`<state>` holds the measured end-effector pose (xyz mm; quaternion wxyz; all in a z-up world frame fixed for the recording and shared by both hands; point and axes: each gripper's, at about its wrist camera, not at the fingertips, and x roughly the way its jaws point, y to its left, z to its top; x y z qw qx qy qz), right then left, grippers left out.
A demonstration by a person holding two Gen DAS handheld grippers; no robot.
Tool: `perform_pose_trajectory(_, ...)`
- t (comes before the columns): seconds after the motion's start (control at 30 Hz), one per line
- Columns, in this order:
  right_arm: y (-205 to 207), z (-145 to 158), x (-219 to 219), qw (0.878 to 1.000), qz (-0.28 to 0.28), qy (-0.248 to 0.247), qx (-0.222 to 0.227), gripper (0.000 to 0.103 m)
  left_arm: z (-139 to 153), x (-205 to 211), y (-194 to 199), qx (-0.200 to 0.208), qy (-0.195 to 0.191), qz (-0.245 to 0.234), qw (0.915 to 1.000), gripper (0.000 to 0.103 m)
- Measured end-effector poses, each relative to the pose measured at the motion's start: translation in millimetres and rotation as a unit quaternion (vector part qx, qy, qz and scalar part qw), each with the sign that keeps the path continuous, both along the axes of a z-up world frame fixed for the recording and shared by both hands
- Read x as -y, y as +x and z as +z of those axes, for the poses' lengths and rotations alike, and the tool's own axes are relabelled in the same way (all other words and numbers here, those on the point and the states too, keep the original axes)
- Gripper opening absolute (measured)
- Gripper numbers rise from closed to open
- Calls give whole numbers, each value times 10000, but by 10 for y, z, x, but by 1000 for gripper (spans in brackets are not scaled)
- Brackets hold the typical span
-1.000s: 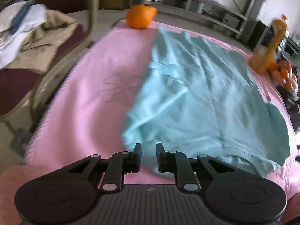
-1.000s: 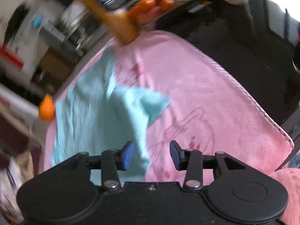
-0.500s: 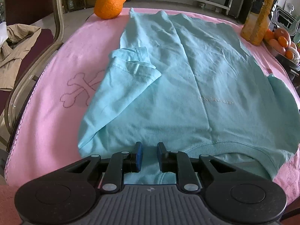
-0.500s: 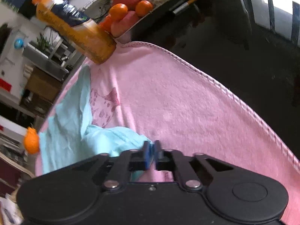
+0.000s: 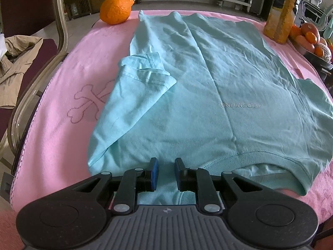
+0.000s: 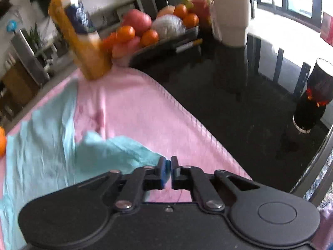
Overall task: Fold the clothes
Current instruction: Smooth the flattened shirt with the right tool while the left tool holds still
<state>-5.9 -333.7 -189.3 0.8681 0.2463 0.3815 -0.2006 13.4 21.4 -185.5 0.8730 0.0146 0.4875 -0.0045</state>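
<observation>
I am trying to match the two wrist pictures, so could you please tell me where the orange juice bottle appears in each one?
Left wrist view: the orange juice bottle stands at the upper right, at the far right edge of the pink blanket, cut off by the frame top.
Right wrist view: the bottle is at the upper left, tilted in the picture and blurred.
Shared landmark: the fruit tray right beside the bottle.

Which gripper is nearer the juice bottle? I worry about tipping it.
Right. The right gripper is at the sleeve below the juice bottle; the left gripper sits at the collar, far off.
</observation>
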Motion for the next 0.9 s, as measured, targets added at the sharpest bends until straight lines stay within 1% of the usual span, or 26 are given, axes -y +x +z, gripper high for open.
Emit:
perform_pose_trajectory(0.03, -27, 32, -11, 10000, -69, 9, 64, 17, 11, 2, 0, -30, -5, -6, 10000, 17)
perform_pose_trajectory(0.1, -93, 177, 10, 9993, -188, 5, 337, 23, 89, 18, -4, 4, -56, -53, 10000, 16)
perform_pose_trajectory(0.17, -79, 351, 75, 9983, -71, 185, 549, 27, 191, 37, -7, 83, -150, -117, 9998, 16)
perform_pose_trajectory(0.23, 32, 498, 141, 9959, 106, 654, 623, 28, 352, 54, 9, 209, -370, -169, 9990, 16)
perform_pose_trajectory(0.3, 171, 630, 206, 9904, 294, 1194, 636, 28, 498, 75, 29, 360, -499, -236, 9978, 16)
perform_pose_trajectory(0.33, 265, 666, 218, 9868, 429, 1457, 567, 28, 567, 86, 40, 438, -548, -273, 9972, 16)
perform_pose_trajectory(0.37, 369, 679, 208, 9851, 567, 1560, 455, 28, 596, 100, 55, 465, -568, -301, 9968, 16)
perform_pose_trajectory(0.47, 703, 640, 142, 9849, 922, 1463, 1, 28, 536, 137, 115, 359, -535, -352, 9973, 17)
perform_pose_trajectory(0.57, 1019, 412, 32, 9845, 1193, 1120, -623, 28, 298, 125, 162, 17, -486, -322, 9983, 16)
perform_pose_trajectory(0.63, 1121, 229, -16, 9828, 1295, 1028, -819, 28, 160, 84, 172, -223, -544, -258, 9979, 16)
perform_pose_trajectory(0.73, 1192, 21, -105, 9824, 1439, 804, -877, 27, 61, 46, 159, -355, -525, -228, 9977, 16)
perform_pose_trajectory(0.77, 1185, -18, -143, 9820, 1546, 735, -799, 25, 57, 34, 159, -351, -534, -221, 9977, 16)
perform_pose_trajectory(0.8, 1154, -24, -195, 9801, 1741, 685, -670, 17, 53, 23, 159, -346, -544, -214, 9977, 16)
perform_pose_trajectory(0.83, 1123, -17, -274, 9760, 1997, 613, -613, 13, 49, 11, 159, -342, -553, -206, 9977, 16)
perform_pose_trajectory(0.9, 1057, 0, -469, 9641, 2559, 413, -579, 9, 43, 9, 168, -335, -566, -201, 9976, 16)
